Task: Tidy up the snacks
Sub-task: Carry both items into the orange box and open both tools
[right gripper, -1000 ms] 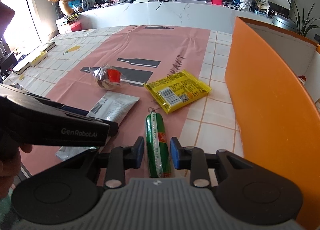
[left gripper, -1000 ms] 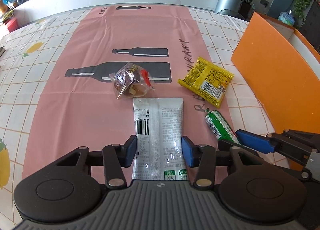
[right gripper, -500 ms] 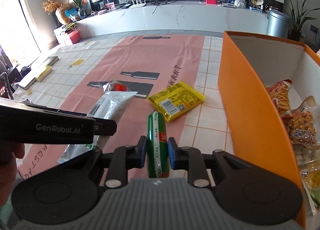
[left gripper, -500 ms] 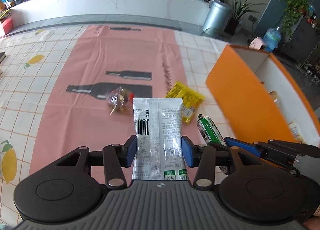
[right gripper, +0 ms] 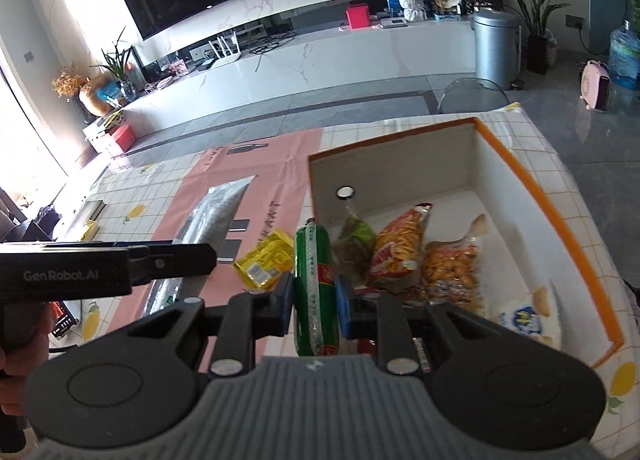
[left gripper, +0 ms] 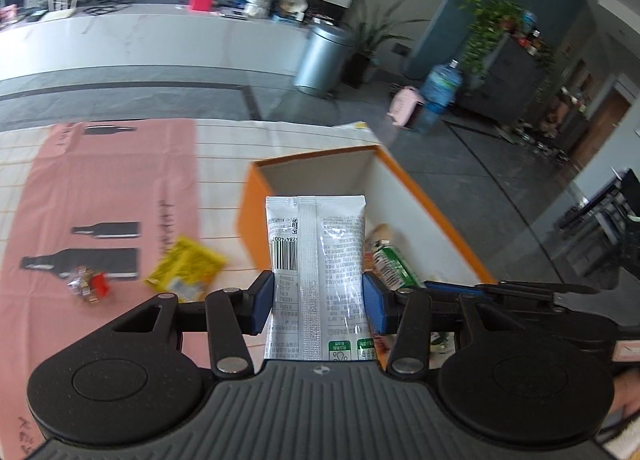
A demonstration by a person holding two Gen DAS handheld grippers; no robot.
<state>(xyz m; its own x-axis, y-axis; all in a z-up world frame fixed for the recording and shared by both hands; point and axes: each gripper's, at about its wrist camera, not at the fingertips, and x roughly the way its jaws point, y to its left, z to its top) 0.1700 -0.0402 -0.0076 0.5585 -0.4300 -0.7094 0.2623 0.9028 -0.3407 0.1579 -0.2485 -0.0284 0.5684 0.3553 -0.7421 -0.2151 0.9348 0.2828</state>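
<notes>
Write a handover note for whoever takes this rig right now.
Left gripper: shut on the silver-white foil snack pouch, held up in front of the orange box with white inside.
Right gripper: shut on the green sausage stick, beside the box's near corner.
Done: several snack bags already lie in the box.
Left: drop both held items in, then fetch the yellow packet and the clear-wrapped candy bundle off the pink runner.

The worktop (right gripper: 560, 164) is covered by a checked cloth; a pink runner (left gripper: 100, 188), an orange box (right gripper: 532, 188), a yellow packet (left gripper: 184, 268) and a clear wrapped sweet (left gripper: 88, 284) are laid on it.
</notes>
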